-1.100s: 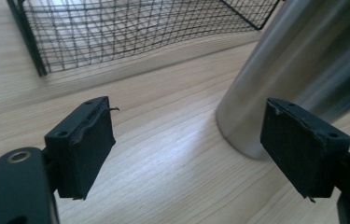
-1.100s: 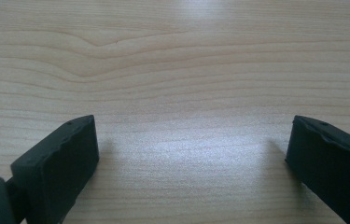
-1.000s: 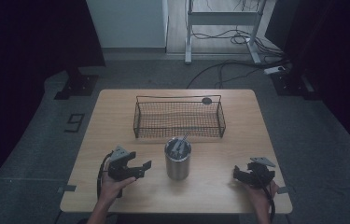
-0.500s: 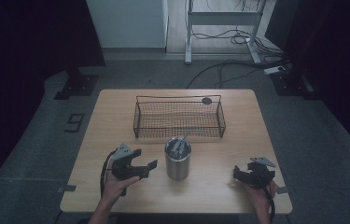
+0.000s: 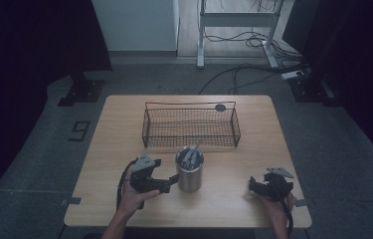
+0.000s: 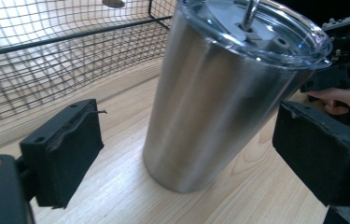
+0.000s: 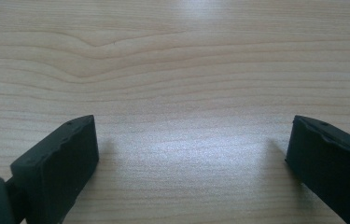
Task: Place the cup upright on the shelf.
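Observation:
A steel tumbler (image 5: 190, 172) with a clear lid (image 6: 256, 28) and metal pieces sticking out of it stands at the table's front middle. My left gripper (image 5: 170, 181) is just left of it, pointing at its side. Its jaws have just been opening; in the left gripper view they stand apart, with the tumbler (image 6: 219, 102) close ahead in the gap and neither pad (image 6: 63, 149) touching it. My right gripper (image 5: 254, 185) rests near the front right edge, open over bare wood (image 7: 189, 93), nothing between its jaws.
A black wire basket (image 5: 191, 125) stands behind the tumbler across the table's middle, with a small dark disc (image 5: 220, 107) at its far right corner. The table (image 5: 124, 129) ends close behind both hands. The right hand and its gripper (image 6: 345, 70) appear beyond the tumbler.
My left hand has moved right and slightly up, closer to the tumbler. The right hand has stayed in place.

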Available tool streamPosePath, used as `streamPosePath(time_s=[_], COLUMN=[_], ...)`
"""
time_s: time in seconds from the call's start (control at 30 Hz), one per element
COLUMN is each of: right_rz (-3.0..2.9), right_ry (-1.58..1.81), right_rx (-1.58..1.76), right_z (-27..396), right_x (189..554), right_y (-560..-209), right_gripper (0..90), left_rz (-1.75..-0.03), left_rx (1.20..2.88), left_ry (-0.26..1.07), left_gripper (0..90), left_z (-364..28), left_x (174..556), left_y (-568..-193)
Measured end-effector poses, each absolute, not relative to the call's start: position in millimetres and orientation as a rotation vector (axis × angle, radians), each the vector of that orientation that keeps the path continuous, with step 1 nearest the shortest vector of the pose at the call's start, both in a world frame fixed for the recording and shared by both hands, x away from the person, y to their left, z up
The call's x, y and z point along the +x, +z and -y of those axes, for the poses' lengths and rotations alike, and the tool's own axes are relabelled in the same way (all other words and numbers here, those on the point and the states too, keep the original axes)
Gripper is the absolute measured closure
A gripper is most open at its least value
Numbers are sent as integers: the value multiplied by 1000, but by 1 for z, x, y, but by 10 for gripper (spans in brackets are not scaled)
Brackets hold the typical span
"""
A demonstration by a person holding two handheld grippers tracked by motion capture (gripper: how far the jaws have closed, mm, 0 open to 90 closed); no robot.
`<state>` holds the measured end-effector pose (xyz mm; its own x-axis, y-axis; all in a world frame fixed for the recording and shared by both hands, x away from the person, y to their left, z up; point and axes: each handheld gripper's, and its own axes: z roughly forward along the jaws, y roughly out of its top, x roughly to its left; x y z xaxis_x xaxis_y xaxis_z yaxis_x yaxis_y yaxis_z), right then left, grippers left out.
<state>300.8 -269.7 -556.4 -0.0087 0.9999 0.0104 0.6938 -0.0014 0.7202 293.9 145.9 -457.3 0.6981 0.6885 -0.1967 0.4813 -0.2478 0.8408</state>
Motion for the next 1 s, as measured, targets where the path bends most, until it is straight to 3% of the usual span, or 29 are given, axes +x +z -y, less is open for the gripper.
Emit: streamPosePath(time_s=[1.0], right_rz=[-1748], right_ry=[756], right_rx=[1754], right_z=[270], right_x=[301], right_y=[-556], right_gripper=[20], left_rz=[-862], left_rx=[1980], left_ry=[243], left_gripper=[24], left_z=[-99], left_x=[308], left_y=[-465])
